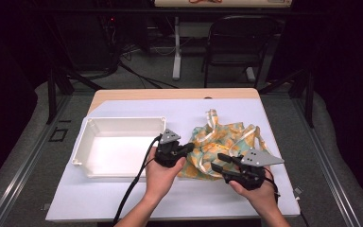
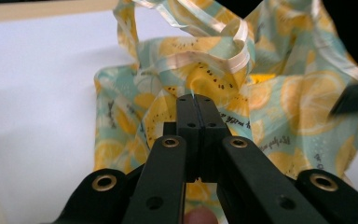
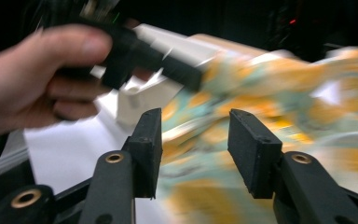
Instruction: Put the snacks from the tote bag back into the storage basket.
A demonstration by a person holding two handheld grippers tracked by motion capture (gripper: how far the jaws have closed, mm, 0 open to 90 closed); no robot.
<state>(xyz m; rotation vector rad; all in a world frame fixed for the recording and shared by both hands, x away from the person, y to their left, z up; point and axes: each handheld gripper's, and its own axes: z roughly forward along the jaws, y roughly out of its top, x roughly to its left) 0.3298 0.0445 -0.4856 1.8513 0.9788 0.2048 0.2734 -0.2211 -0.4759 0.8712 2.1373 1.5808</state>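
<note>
Item: fabric bag (image 1: 220, 149), thin printed cloth, crumpled into a loose heap on the white table cover (image 1: 123, 194). Pattern of yellow-orange citrus slices on pale teal; cream ribbon-like handles (image 2: 214, 56) looped and twisted at the top. It lies right of table centre, at 3 o'clock from the tray. Small dark script runs across one fold in the left gripper view, too small to read.

Item: tray (image 1: 82, 142), white rigid plastic, rectangular, shallow, rounded corners and a raised rim; at 9 o'clock from the bag, close beside it.

Item: left gripper (image 1: 187, 148), black, matt, with brass-coloured rivets and a grey three-cornered plate. Jaws pressed together; in its own view the closed tips (image 2: 196, 100) sit against the cloth at the bag's 9 o'clock edge, seemingly pinching a fold.

Item: right gripper (image 1: 220, 162), same make, held at the bag's 5 o'clock edge. Jaws stand well apart, flat black pads (image 3: 147, 149) facing each other with the blurred cloth beyond them; nothing held between.

Item: black cable (image 1: 132, 184), trailing from the left gripper toward 6 o'clock.
</note>
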